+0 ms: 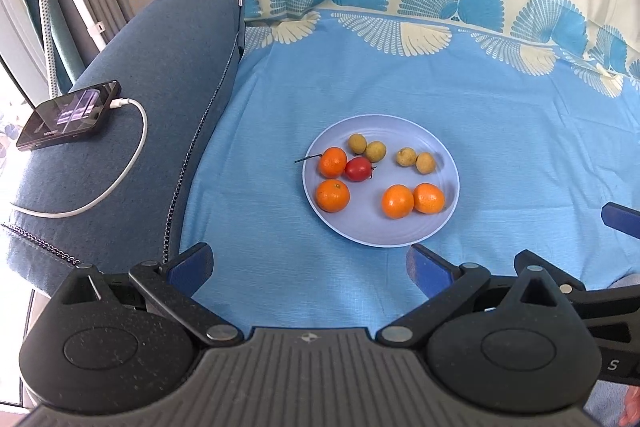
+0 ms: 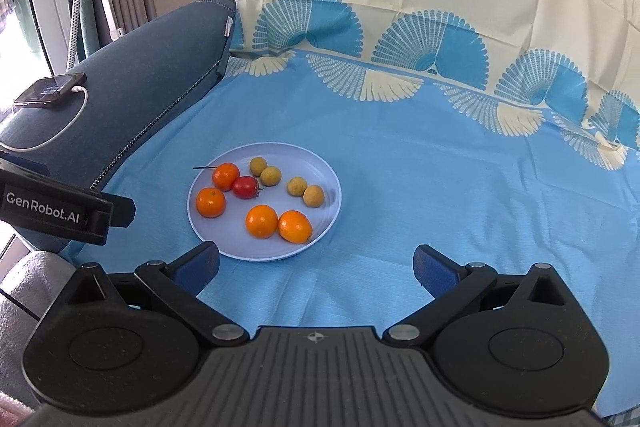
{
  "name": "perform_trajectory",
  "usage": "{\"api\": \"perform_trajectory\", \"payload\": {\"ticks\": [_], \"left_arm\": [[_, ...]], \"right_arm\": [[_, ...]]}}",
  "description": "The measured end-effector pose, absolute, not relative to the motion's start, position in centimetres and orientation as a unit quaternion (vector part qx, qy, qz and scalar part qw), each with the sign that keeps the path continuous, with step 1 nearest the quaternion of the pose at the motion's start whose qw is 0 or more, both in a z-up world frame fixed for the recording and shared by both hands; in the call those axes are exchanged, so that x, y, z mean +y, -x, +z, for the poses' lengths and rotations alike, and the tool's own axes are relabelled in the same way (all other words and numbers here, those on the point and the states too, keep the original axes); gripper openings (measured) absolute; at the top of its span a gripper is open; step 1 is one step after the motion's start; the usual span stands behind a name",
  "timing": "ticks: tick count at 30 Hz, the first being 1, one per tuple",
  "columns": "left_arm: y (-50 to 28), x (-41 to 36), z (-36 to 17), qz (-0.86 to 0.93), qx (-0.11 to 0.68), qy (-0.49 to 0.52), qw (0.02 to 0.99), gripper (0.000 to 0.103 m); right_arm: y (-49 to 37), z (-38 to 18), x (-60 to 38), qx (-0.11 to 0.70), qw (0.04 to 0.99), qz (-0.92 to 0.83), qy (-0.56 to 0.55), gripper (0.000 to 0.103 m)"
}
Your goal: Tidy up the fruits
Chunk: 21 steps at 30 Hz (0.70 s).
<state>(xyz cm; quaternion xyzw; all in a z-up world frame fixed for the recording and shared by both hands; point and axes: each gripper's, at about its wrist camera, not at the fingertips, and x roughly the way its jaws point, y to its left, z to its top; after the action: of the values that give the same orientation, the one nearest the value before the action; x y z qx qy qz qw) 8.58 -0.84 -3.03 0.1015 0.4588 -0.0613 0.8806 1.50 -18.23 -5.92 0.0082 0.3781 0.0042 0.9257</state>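
the fruit sits on the plate in the middle of the blue cloth: four oranges in two pairs, four small yellow fruits in two pairs, and one red fruit against an orange. by the look of it, your sorting is largely done. your left gripper and right gripper both hover near the plate, fingers apart, holding nothing.

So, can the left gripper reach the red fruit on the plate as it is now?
Probably yes. The left gripper is open and empty, and nothing lies between it and the plate. But the red fruit touches an orange, so space is tight.
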Motion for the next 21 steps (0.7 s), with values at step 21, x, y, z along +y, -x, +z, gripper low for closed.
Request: {"api": "perform_trajectory", "payload": {"ticks": [21], "left_arm": [[-8.7, -0.79, -3.6, -0.058, 0.463, -0.111, 0.878, 0.103]], "right_arm": [[-1.58, -5.95, -17.93, 0.38, 0.925, 0.004, -0.008, 0.102]]}}
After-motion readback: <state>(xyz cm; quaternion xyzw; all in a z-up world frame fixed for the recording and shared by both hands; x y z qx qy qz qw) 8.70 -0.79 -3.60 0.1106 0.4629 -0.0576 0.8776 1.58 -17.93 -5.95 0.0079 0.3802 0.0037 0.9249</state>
